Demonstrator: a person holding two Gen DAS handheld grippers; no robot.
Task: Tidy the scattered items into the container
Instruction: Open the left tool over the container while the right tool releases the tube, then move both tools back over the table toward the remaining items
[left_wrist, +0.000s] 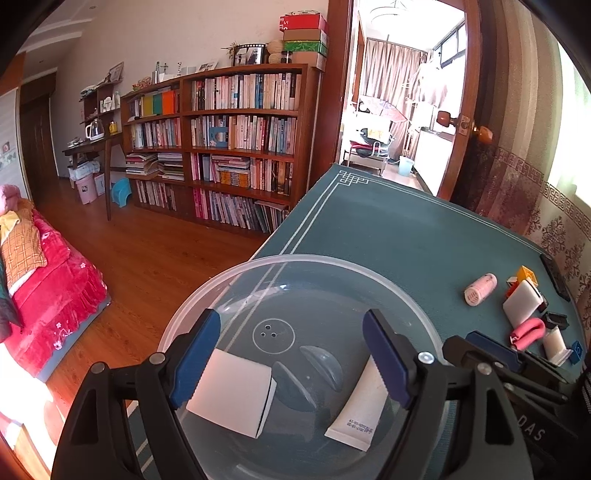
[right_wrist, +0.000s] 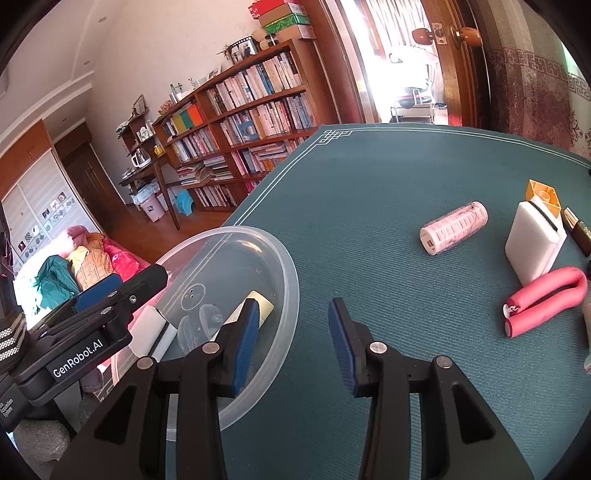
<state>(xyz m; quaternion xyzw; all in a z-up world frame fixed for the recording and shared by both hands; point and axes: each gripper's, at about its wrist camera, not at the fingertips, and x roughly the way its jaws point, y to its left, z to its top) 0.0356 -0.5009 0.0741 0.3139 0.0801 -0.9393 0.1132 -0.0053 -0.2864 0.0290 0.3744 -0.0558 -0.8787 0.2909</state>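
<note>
Clear plastic container (left_wrist: 295, 266), sitting at the table's (right_wrist: 369, 177) left edge, is already holding a white box (left_wrist: 232, 391) and tube (left_wrist: 360, 410). Both grippers (left_wrist: 291, 354) (right_wrist: 293, 332) are hovering empty, jaws apart; the right one is likely heading next for the pink roller (right_wrist: 454, 227) toward the right edge.

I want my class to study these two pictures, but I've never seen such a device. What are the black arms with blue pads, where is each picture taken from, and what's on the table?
They are two hand-held grippers, each carrying a camera looking along its fingers. The left gripper hovers open over the clear bowl, which holds a white box and a white tube. The right gripper is open and empty above the green table mat. A pink roller, white sponge and bent pink foam curler await.
</note>
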